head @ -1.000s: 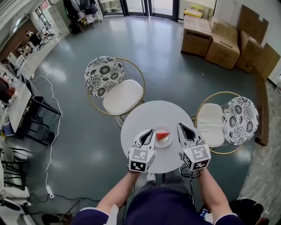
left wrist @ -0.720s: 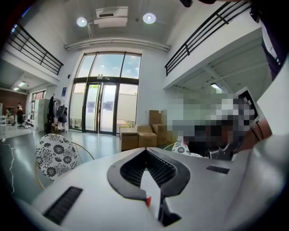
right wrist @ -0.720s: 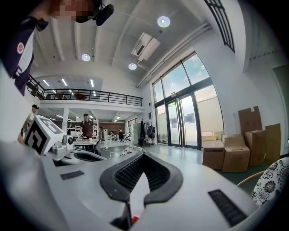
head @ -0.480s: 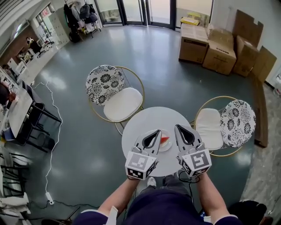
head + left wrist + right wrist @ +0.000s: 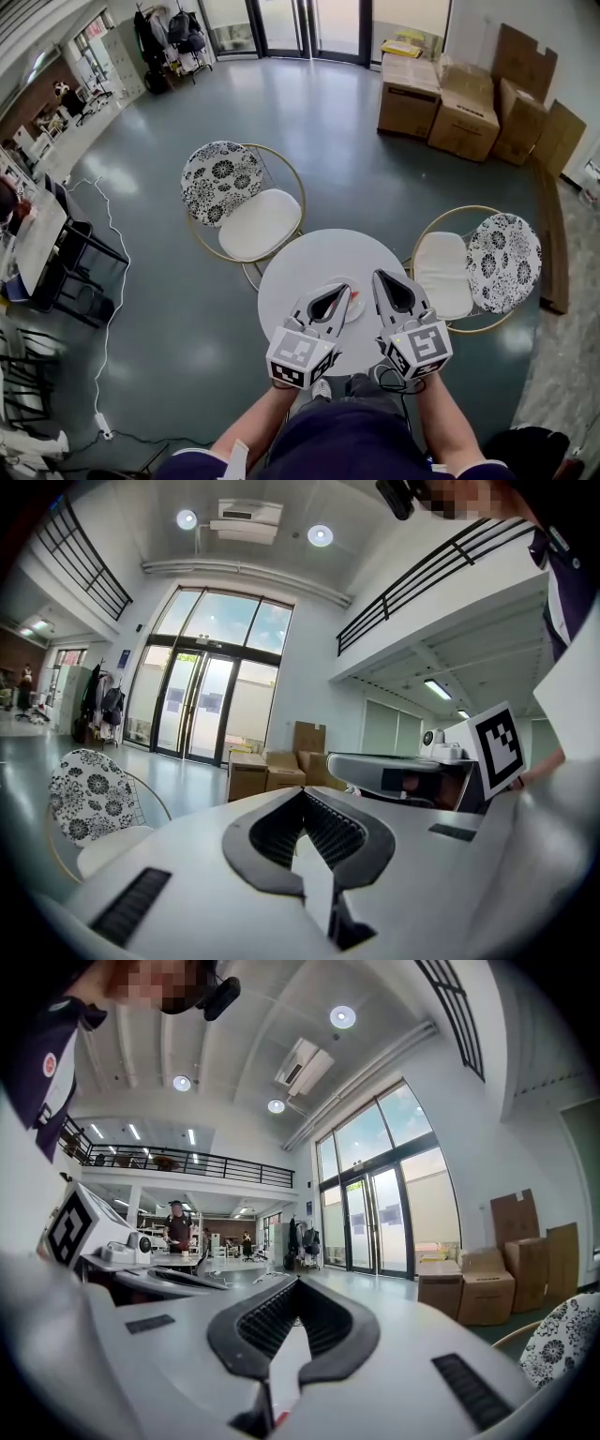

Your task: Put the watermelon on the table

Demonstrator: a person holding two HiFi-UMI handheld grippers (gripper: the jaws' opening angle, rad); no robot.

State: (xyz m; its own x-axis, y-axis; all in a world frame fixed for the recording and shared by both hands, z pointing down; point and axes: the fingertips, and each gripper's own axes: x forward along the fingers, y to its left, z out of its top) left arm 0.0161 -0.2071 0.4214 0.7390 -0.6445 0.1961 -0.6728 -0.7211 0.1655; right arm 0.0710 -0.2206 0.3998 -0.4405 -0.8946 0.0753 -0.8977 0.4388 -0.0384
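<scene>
The left gripper [image 5: 304,794] has its jaws closed tip to tip, with nothing between them. The right gripper [image 5: 297,1282] has its jaws together too and is empty. Both hang above the round white surface [image 5: 314,258], either side of the red watermelon slice [image 5: 354,302], which lies on a small clear plate [image 5: 360,314].

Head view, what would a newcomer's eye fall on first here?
The left gripper and right gripper, white with checkered marker cubes, both shut, hang over the near side of a round white table at centre. One flower-patterned chair stands behind it at left, another at right; cardboard boxes are stacked top right.
</scene>
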